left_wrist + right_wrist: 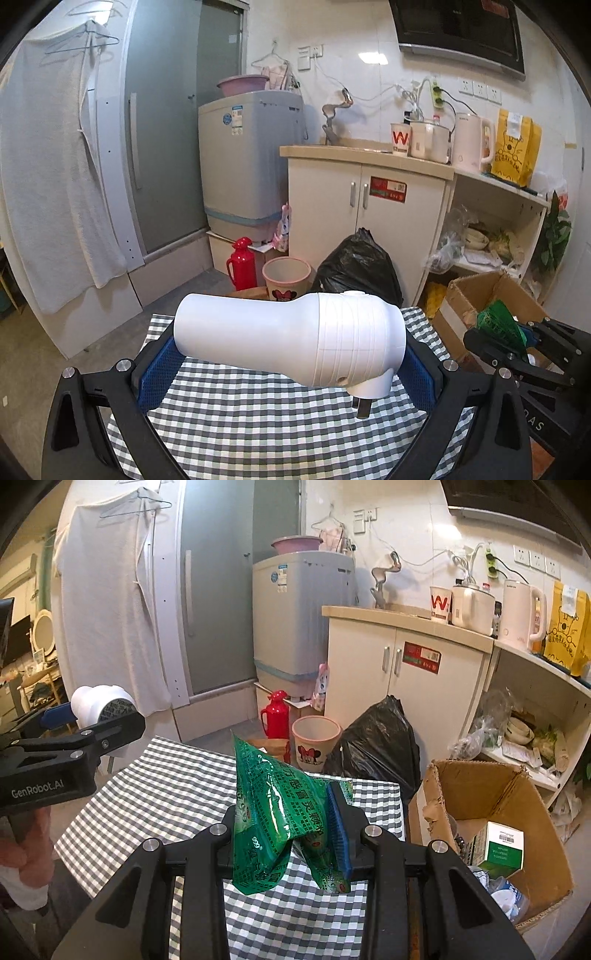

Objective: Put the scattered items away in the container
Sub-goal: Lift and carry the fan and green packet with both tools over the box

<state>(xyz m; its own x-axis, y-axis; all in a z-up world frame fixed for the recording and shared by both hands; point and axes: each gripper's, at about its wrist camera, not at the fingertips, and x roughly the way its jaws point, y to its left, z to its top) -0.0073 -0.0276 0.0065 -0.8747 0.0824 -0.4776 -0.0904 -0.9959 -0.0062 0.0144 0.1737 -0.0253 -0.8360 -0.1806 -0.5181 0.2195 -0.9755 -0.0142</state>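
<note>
Left gripper (288,362) jaws clamp one white lamp (288,343); right gripper (291,830) jaws clamp one green packet (273,812) beside one box (532,797).

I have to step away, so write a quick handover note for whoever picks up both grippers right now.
Left gripper: shut on the white plug-in device, lifted above the checkered tablecloth.
Right gripper: shut on the green sachet pack, also lifted above the cloth.
Cardboard box sits on the floor to the right, already holding a green-and-white carton and other bits.
Left: drop both held items into the box. No other loose items are visible on the cloth.
</note>
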